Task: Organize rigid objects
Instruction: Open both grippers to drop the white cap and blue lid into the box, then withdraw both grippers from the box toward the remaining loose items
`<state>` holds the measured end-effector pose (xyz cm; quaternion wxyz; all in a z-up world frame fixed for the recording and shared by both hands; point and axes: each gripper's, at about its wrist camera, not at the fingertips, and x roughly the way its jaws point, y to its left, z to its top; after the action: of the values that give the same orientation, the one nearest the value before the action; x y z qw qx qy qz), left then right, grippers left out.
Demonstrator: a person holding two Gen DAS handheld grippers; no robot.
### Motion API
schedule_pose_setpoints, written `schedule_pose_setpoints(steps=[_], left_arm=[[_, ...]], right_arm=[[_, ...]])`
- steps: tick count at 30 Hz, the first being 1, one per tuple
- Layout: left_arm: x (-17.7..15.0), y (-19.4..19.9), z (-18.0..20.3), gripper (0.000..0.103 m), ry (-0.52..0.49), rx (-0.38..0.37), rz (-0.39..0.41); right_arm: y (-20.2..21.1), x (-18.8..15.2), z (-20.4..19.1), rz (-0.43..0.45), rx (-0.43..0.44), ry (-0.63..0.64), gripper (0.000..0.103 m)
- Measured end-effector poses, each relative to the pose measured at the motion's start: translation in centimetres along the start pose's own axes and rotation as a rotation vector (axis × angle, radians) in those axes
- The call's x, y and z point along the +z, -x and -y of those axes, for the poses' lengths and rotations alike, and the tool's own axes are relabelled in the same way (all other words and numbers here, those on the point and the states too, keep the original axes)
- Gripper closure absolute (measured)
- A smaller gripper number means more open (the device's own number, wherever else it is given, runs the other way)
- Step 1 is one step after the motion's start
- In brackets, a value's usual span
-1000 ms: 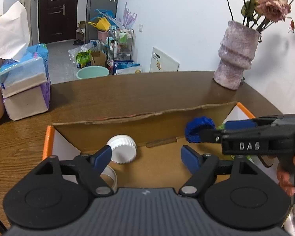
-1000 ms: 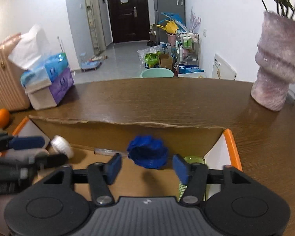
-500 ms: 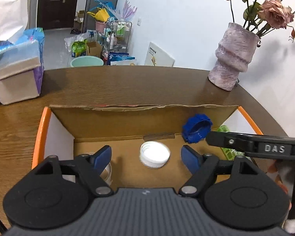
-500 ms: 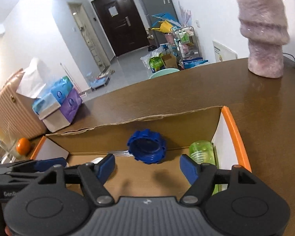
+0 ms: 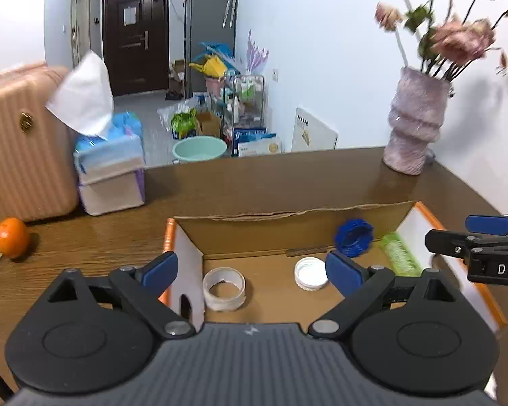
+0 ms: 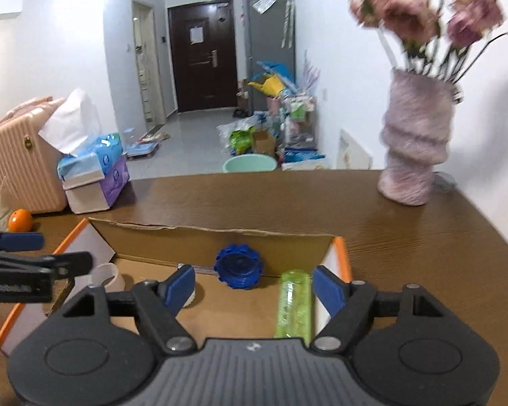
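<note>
An open cardboard box (image 5: 288, 233) with orange edges (image 6: 342, 253) sits on the wooden table. Inside lie a white tape ring (image 5: 224, 288), a white cap (image 5: 311, 273), a blue ridged lid (image 5: 354, 237) (image 6: 238, 266) and a green tube (image 5: 399, 253) (image 6: 294, 302). My left gripper (image 5: 252, 269) is open and empty above the box's near left part. My right gripper (image 6: 254, 286) is open and empty above the box's near right part; it also shows at the right of the left wrist view (image 5: 484, 247).
A tissue box stack (image 5: 110, 172) and a pink suitcase (image 5: 20, 142) stand at the back left. An orange (image 5: 11, 237) lies on the table at the left. A pink vase with flowers (image 5: 415, 125) stands at the back right.
Both grippers have pulled back and up from the box. The white cap now lies flat on the box floor. More of the table and room shows.
</note>
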<state>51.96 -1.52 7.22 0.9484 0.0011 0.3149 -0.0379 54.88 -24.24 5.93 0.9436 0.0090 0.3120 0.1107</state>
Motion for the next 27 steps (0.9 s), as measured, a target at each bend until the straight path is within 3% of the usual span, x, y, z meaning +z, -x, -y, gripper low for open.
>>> schedule_pose_setpoints(steps=[6, 11, 16, 19, 27], left_arm=[[-0.5, 7.5, 0.6, 0.002, -0.068, 0.04, 0.097], [-2.9, 11.7, 1.6, 0.0, -0.109, 0.071, 0.145], [-5.5, 16.3, 1.9, 0.0, -0.079, 0.056, 0.246], [-7.5, 19.5, 2.3, 0.0, -0.081, 0.047, 0.32], [-16.4, 26.1, 2.7, 0.0, -0.063, 0.048, 0.44]], right_arm=[[6.1, -0.3, -0.4, 0.047, -0.043, 0.074, 0.018], [11.1, -1.3, -0.8, 0.107, -0.056, 0.107, 0.016], [15.3, -2.9, -1.3, 0.178, -0.079, 0.106, 0.012], [17.8, -4.7, -2.0, 0.238, -0.105, 0.119, 0.003], [24.6, -13.0, -3.7, 0.386, -0.068, 0.133, 0.002]])
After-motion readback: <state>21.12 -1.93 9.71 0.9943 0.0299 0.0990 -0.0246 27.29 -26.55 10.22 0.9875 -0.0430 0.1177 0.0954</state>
